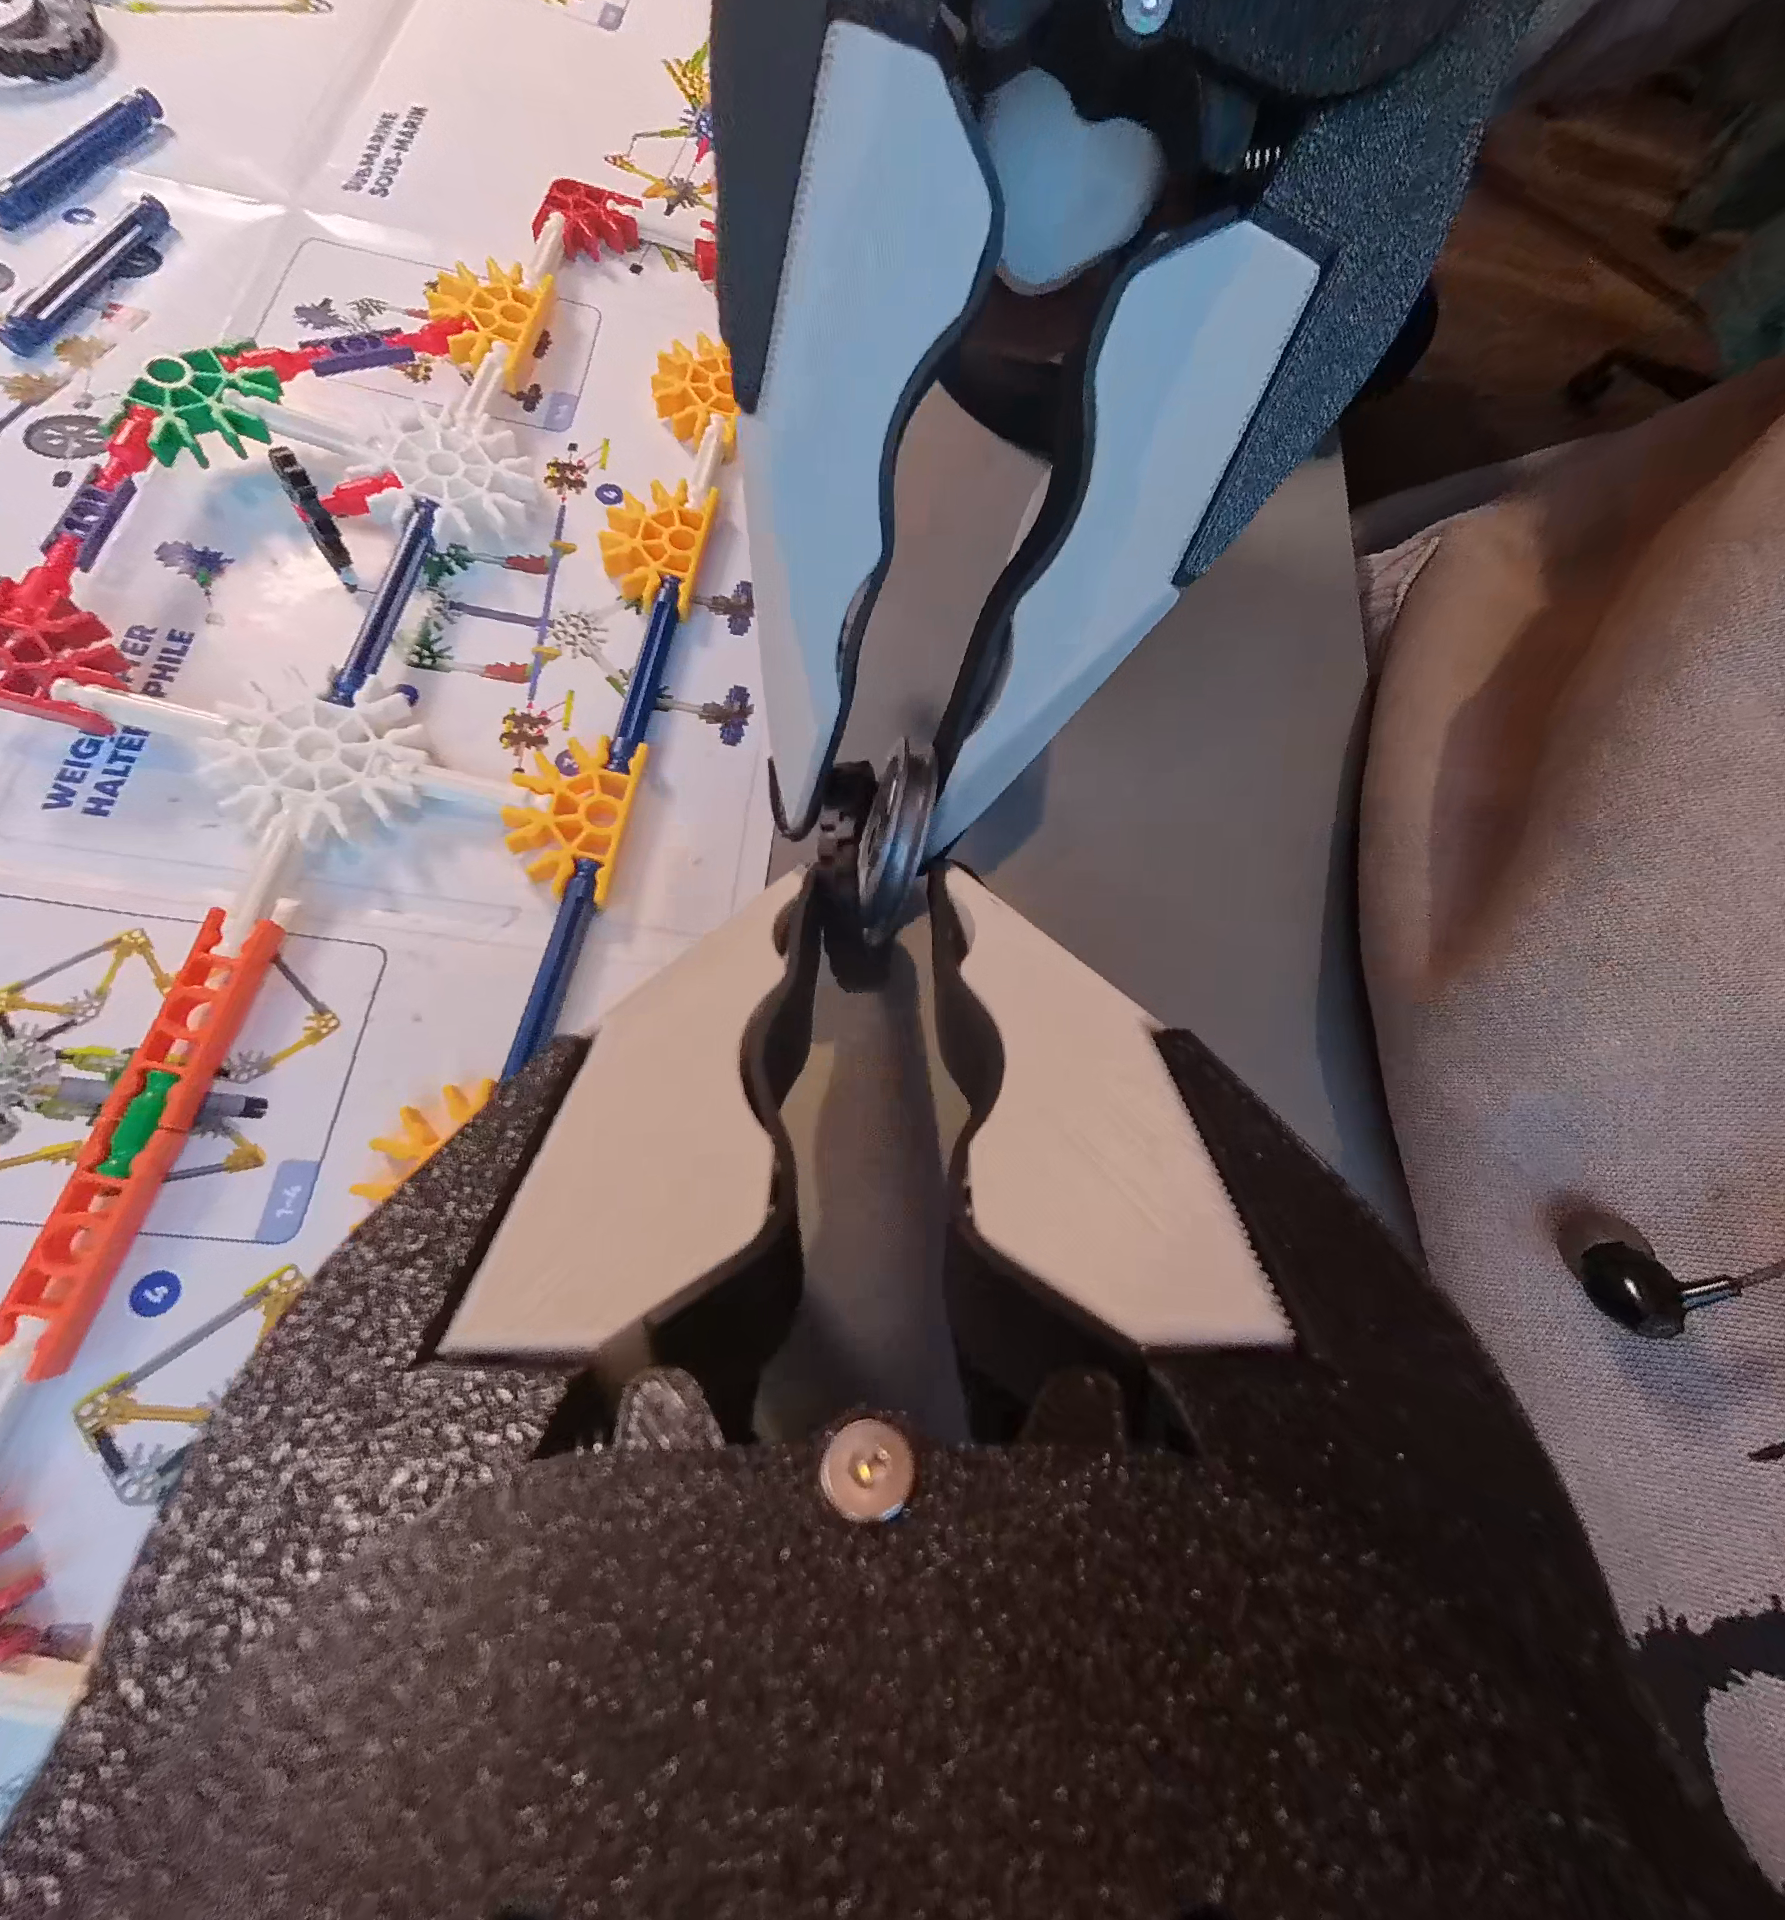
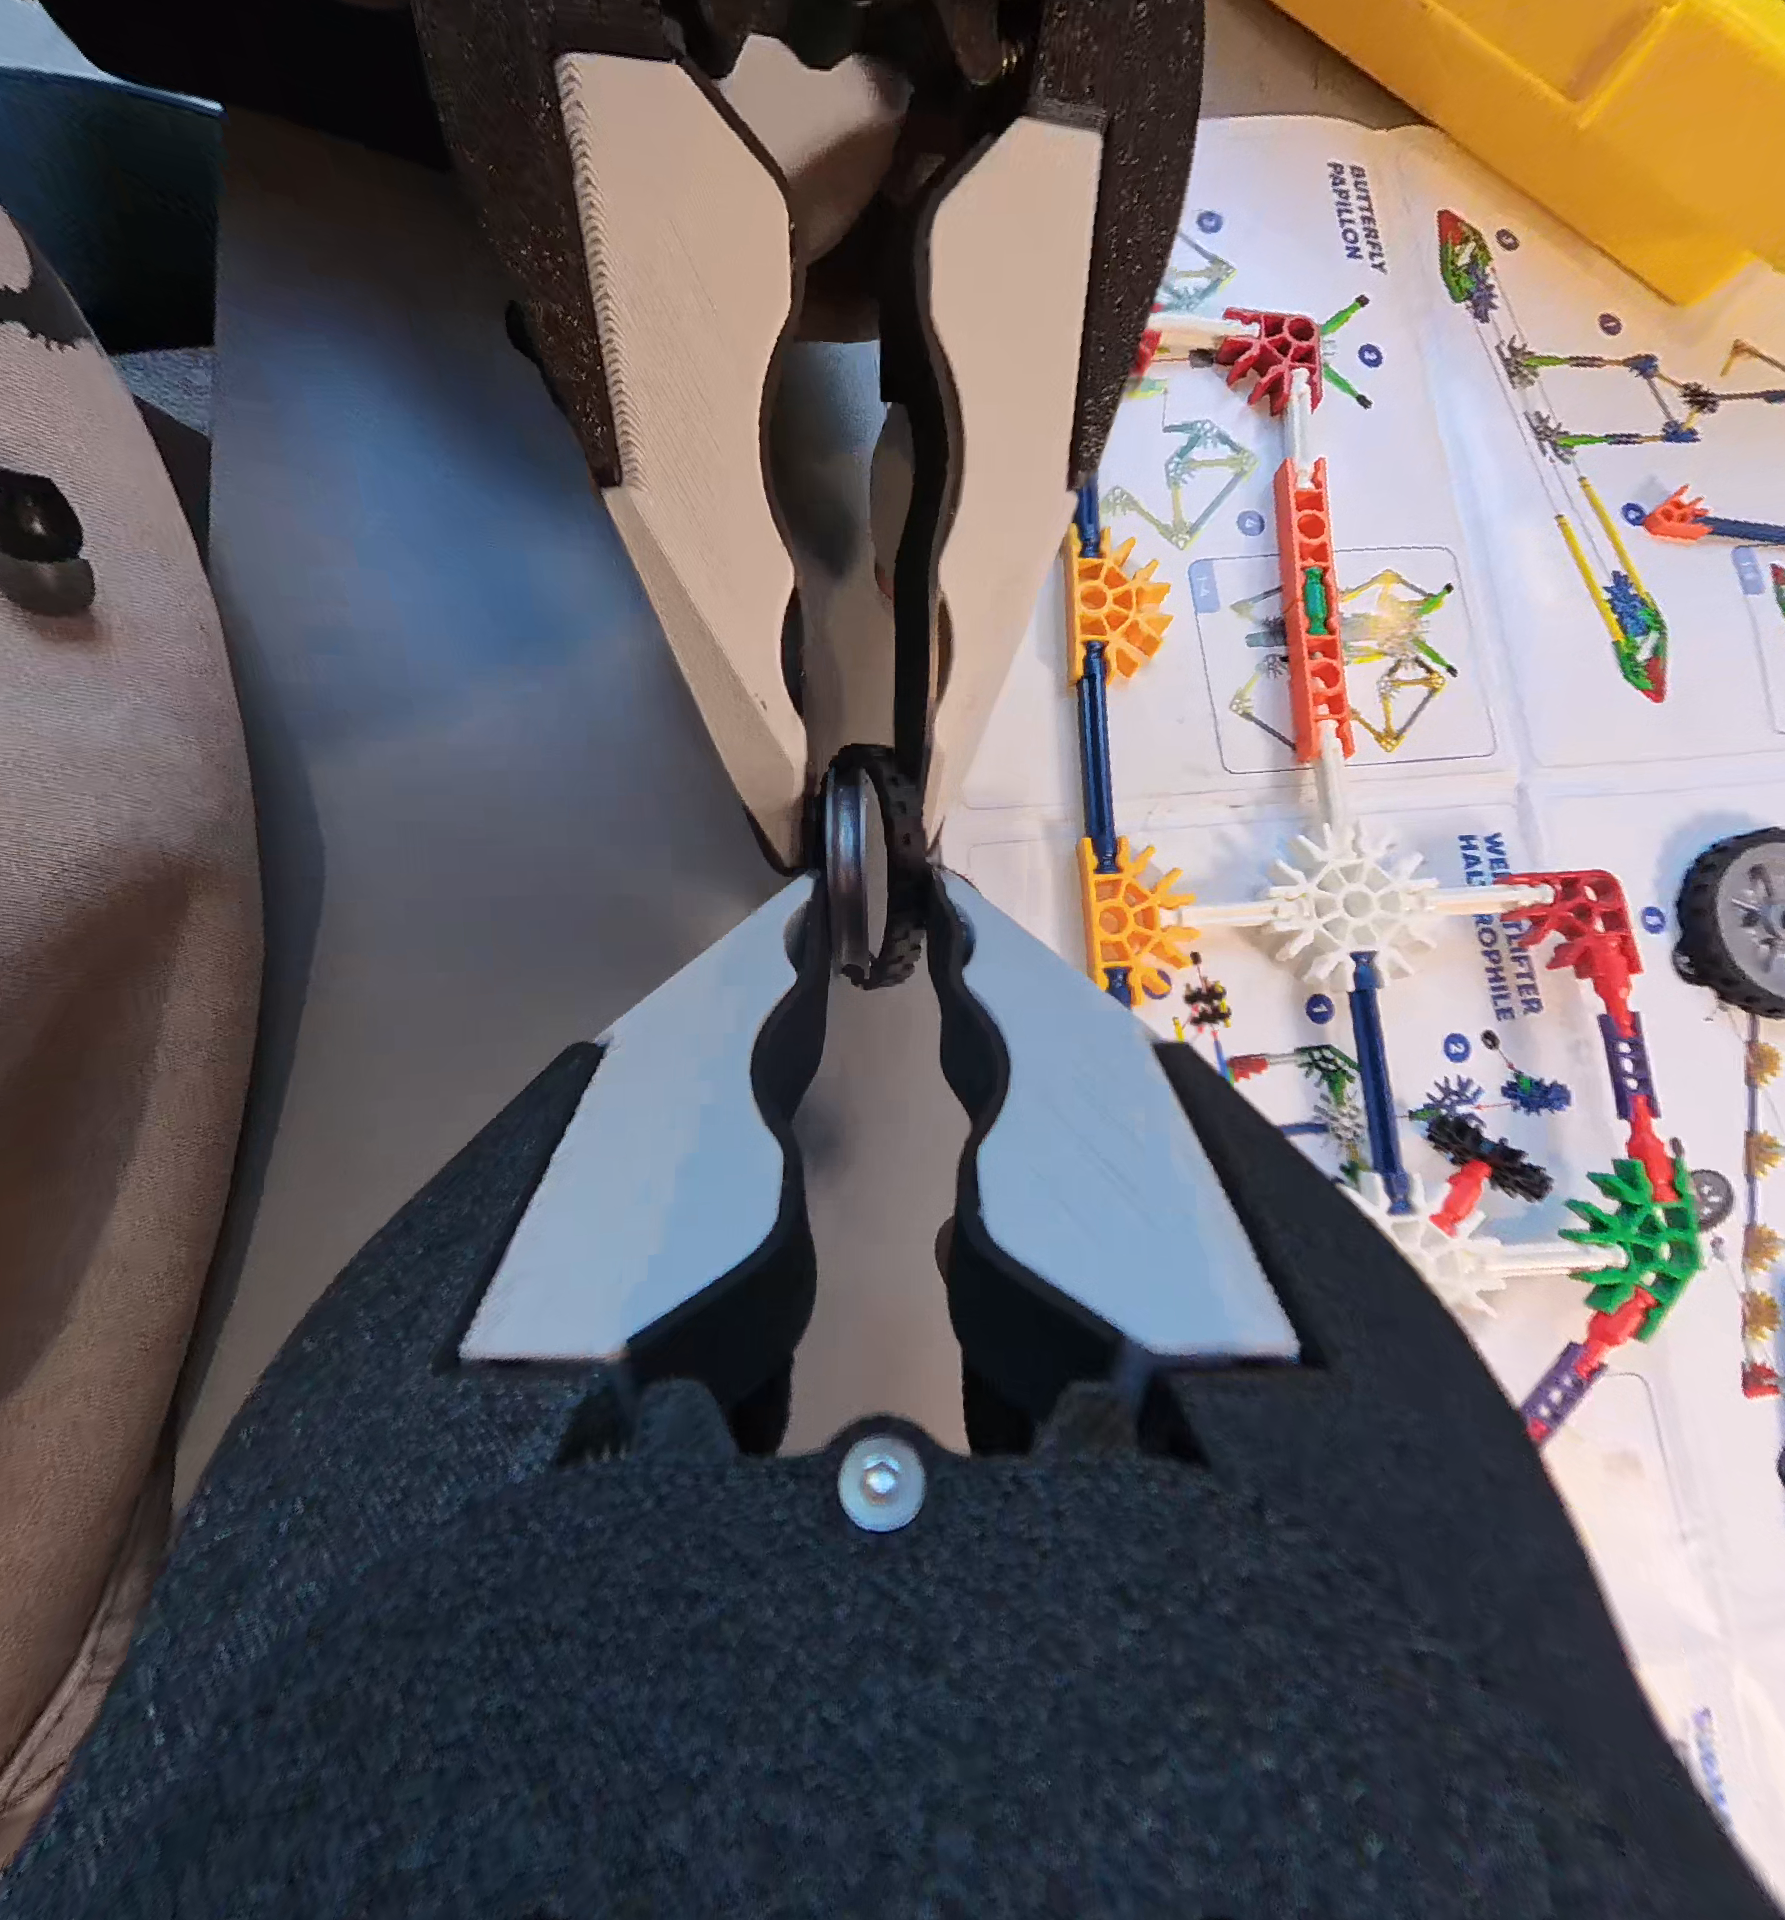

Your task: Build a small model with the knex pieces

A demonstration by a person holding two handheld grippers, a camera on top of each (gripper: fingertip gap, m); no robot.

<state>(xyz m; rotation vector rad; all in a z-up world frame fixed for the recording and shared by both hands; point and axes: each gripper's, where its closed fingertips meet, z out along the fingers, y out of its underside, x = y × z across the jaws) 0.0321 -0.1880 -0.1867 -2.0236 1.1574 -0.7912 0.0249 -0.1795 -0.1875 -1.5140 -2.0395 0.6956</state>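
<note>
A small wheel, a black tyre (image 1: 838, 831) beside a grey rim (image 1: 898, 831), is held in the air between both grippers, which meet tip to tip. My left gripper (image 1: 872, 904) reaches up from below and is shut on the wheel. My right gripper (image 1: 872, 831) comes down from above and is shut on the same wheel. In the right wrist view my right gripper (image 2: 872, 914) is at the bottom and my left gripper (image 2: 867, 842) above, with the grey rim (image 2: 848, 873) on the left and the black tyre (image 2: 896, 862) on the right. I cannot tell which part each gripper pinches.
A rod-and-connector model (image 1: 311, 764) lies flat on a printed instruction sheet (image 1: 431, 156), with an orange ladder piece (image 1: 129, 1143) and blue rods (image 1: 77, 145). A bigger wheel (image 2: 1771, 925) and a yellow bin (image 2: 1646, 125) lie beyond. A person's beige garment (image 1: 1594, 935) is close by. The tips of both grippers are at nearly the same place.
</note>
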